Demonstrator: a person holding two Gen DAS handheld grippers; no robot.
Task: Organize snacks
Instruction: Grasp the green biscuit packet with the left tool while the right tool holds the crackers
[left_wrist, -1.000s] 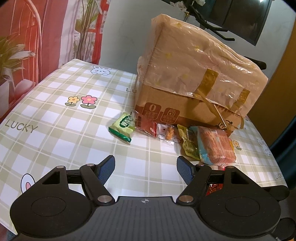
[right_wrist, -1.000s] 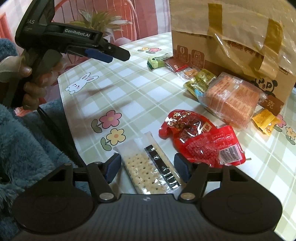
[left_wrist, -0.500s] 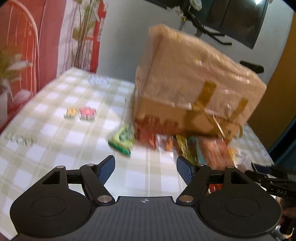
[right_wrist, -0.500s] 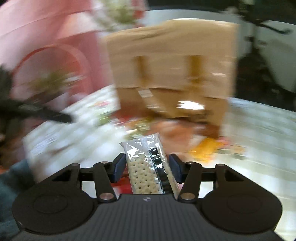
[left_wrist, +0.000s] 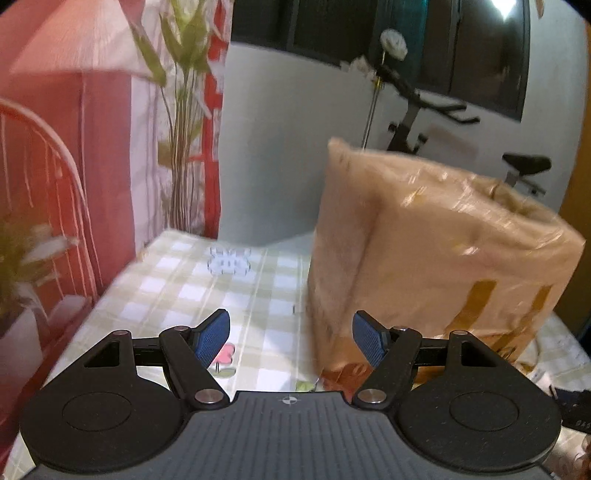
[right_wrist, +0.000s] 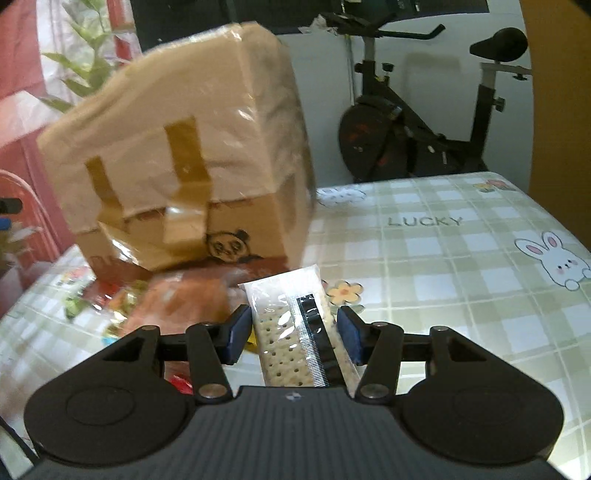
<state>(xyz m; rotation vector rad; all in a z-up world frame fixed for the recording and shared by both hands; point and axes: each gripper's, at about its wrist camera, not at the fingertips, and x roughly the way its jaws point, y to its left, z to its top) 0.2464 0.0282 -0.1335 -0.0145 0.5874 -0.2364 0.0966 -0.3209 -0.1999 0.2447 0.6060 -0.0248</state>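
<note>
1. Cracker packet (right_wrist: 295, 332): a clear-wrapped sleeve of crackers, sitting lengthwise between the fingers of the right gripper (right_wrist: 293, 334), its sealed end sticking out beyond the tips. The blue pads (right_wrist: 236, 338) are pressing in on both long edges, so the fingers are clamping on it and carrying it above the table (right_wrist: 443, 266).
2. Left gripper (left_wrist: 291, 338): fingers standing wide apart, nothing between them, hovering over the checked cloth with the box just past the right fingertip.
3. Box (right_wrist: 177, 158): a large carton wrapped in plastic film and taped, standing ahead of the right fingers and slightly left; whether its top is open cannot be told.
4. Loose snacks (right_wrist: 122, 306): a blurred heap lying left of and beyond the left fingertip of the right gripper, at the foot of the box.
5. Risks, as a judgement: the wrapper is looking slick and the grip is narrow, so the packet may be slipping or twisting out; squeezing harder is likely crushing brittle crackers; the protruding end may be catching on the box film.
</note>
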